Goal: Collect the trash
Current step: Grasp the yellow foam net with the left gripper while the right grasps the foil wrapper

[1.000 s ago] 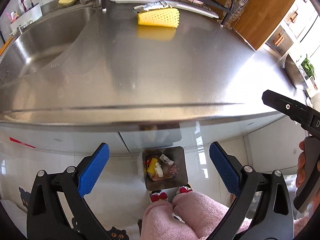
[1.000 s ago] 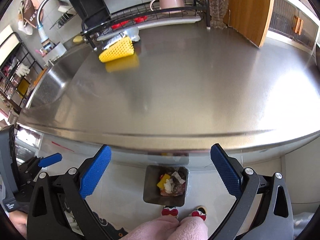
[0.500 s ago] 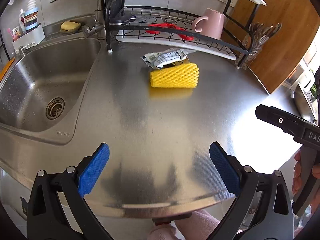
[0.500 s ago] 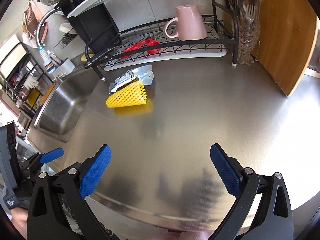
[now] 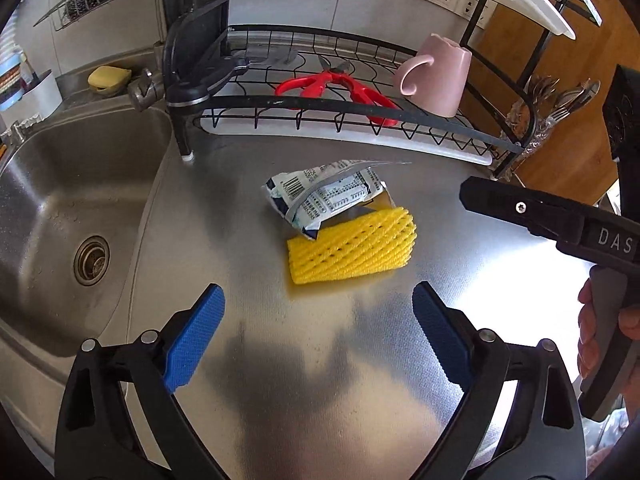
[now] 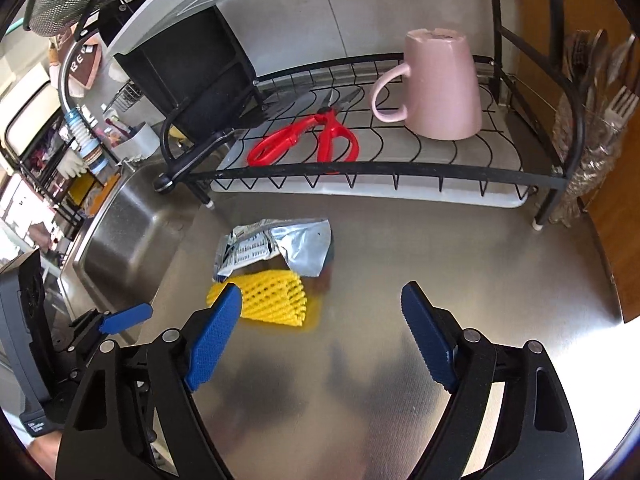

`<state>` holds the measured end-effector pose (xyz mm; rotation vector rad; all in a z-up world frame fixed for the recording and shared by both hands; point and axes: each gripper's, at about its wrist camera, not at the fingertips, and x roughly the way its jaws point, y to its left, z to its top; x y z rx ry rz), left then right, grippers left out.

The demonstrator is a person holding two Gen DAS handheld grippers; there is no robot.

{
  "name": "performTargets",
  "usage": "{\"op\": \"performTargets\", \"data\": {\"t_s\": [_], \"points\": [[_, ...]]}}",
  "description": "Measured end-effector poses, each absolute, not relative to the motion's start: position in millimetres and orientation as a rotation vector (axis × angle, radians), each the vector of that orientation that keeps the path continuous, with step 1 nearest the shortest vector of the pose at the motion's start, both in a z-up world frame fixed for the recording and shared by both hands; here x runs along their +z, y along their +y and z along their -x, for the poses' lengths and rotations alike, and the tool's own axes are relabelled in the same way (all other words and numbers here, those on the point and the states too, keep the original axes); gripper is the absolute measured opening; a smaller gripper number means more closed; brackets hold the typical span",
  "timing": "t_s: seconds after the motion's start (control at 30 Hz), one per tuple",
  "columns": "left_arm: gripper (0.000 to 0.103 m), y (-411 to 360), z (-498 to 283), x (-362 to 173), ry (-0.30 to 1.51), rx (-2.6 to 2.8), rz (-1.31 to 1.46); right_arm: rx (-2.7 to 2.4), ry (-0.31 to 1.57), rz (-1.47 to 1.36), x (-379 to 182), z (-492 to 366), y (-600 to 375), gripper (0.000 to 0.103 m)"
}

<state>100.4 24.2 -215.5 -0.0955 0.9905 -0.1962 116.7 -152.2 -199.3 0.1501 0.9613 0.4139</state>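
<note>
Yellow foam net (image 5: 352, 246) touches crumpled foil wrapper (image 5: 328, 196); both tongs apart, closing, empty.

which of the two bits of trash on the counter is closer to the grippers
The yellow foam net sleeve is closer. It lies just beyond both grippers' blue fingertips, while the crumpled silver printed wrapper sits behind it, toward the dish rack, partly overlapping its far edge.

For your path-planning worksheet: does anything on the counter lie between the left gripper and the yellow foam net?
Nothing visible does. Bare steel counter separates the open left gripper from the yellow foam net. The foil wrapper overlaps its far edge only.
</note>
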Motion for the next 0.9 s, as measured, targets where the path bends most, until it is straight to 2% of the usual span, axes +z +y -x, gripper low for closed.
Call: {"op": "performTargets", "data": {"t_s": [0.47, 0.57, 0.6, 0.63, 0.67, 0.7, 0.73, 0.77, 0.83, 0.87, 0.9], "points": [[0.084, 17, -135, -229, 1.052, -0.249, 0.114, 0.494, 1.056, -0.150, -204, -182, -111, 0.078], [0.070, 16, -145, -237, 1.052, -0.263, 0.120, 0.504, 1.068, -0.134, -213, -192, -103, 0.078], [0.056, 15, -148, -241, 1.059, -0.273, 0.116, 0.507, 1.076, -0.136, -218, -195, -102, 0.078], [0.045, 14, -151, -247, 1.071, -0.273, 0.108, 0.510, 1.090, -0.150, -224, -199, -101, 0.074], [0.040, 14, -154, -252, 1.081, -0.269, 0.103, 0.513, 1.106, -0.161, -231, -203, -101, 0.069], [0.039, 15, -155, -254, 1.078, -0.264, 0.105, 0.512, 1.125, -0.161, -238, -206, -99, 0.058], [0.033, 16, -155, -254, 1.068, -0.263, 0.109, 0.519, 1.144, -0.166, -245, -209, -98, 0.051], [0.030, 17, -156, -254, 1.069, -0.263, 0.115, 0.526, 1.158, -0.174, -250, -210, -97, 0.050], [0.022, 20, -157, -255, 1.068, -0.265, 0.125, 0.527, 1.181, -0.154, -259, -210, -95, 0.022], [0.018, 21, -157, -255, 1.068, -0.263, 0.121, 0.528, 1.189, -0.150, -262, -209, -95, 0.019], [0.016, 22, -157, -255, 1.067, -0.265, 0.116, 0.529, 1.187, -0.146, -264, -207, -96, 0.009]]}}
